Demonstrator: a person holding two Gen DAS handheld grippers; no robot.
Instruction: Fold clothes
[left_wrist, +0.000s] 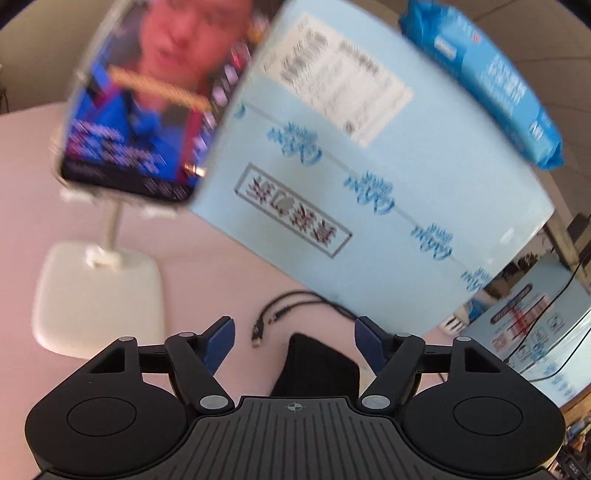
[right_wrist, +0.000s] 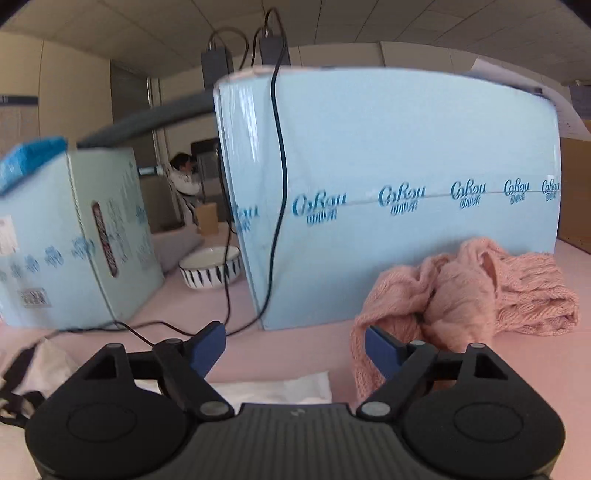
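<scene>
While my left claw (left_wrist: 293, 341) looks slightly down from above the pink table (left_wrist: 207, 273), its blue pads stand wide apart with nothing pressed between them. A dark cloth (left_wrist: 314, 369), black and folded to a peak, lies just below and between the pads, close under the claw body; its peak points away from me, toward the loose cable ends (left_wrist: 266, 325). A phone on a white stand (left_wrist: 99, 291) sits to the left and a light-blue carton (left_wrist: 369, 166) fills the far side.

From the right wrist, my right claw (right_wrist: 295, 349) is likewise spread, holding nothing. A pink knitted garment (right_wrist: 480, 291) lies bunched against the foot of a light-blue Cobou carton (right_wrist: 406, 147), ahead and to the right of the claw; one strip trails down beside the right-hand pad (right_wrist: 384, 350), whether touching I cannot tell. A white cloth (right_wrist: 280, 387) lies directly beneath the claw. I judge the right claw nearer the knit, the left nearer the dark cloth.
</scene>
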